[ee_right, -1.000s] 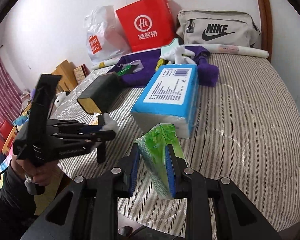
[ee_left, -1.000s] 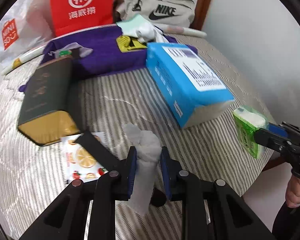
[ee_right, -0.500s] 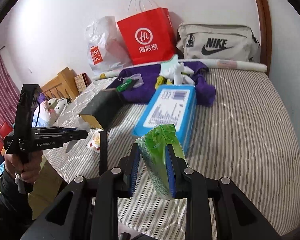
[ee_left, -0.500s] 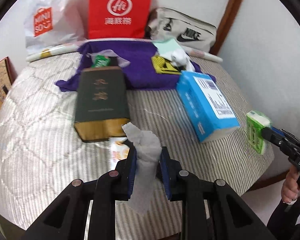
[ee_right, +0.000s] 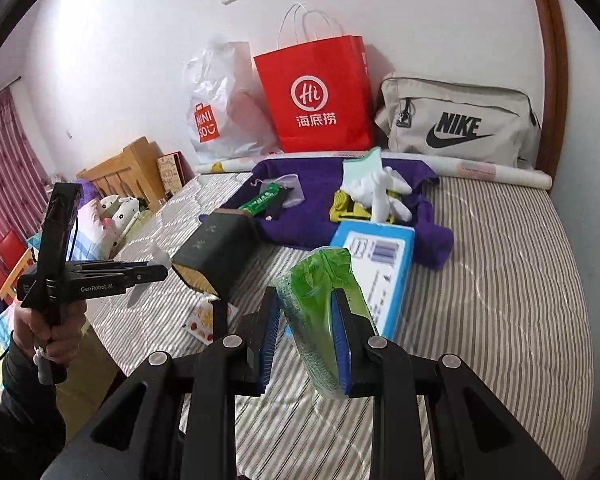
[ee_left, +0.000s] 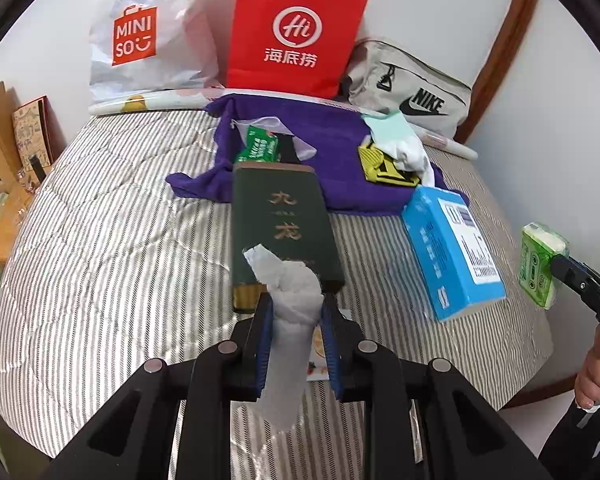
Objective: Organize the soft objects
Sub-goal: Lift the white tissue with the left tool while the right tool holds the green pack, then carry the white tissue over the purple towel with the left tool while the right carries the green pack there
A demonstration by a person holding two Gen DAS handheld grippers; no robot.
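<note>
1. Both grippers are rising away from the striped bed (ee_left: 99, 240) compared with a second ago: more of the mattress and the wall behind it is showing in both wrist views now.
2. The left wrist view is swinging across, so the dark green box (ee_left: 279, 224) is now sitting straight ahead instead of off to the left.
3. The left gripper (ee_left: 297, 340) is clenching a crumpled white tissue (ee_left: 291, 304), exactly as before; the tissue is sticking up above the blue pads and trailing below them, hanging over the bed.
4. The right gripper (ee_right: 308, 340) is gripping a green tissue packet (ee_right: 320, 300), unchanged; the shiny wrapper is bulging between the pads, held in the air just in front of the blue box (ee_right: 380, 264).
5. The purple cloth (ee_left: 332, 148) is lying spread near the bags, unmoved.
</note>
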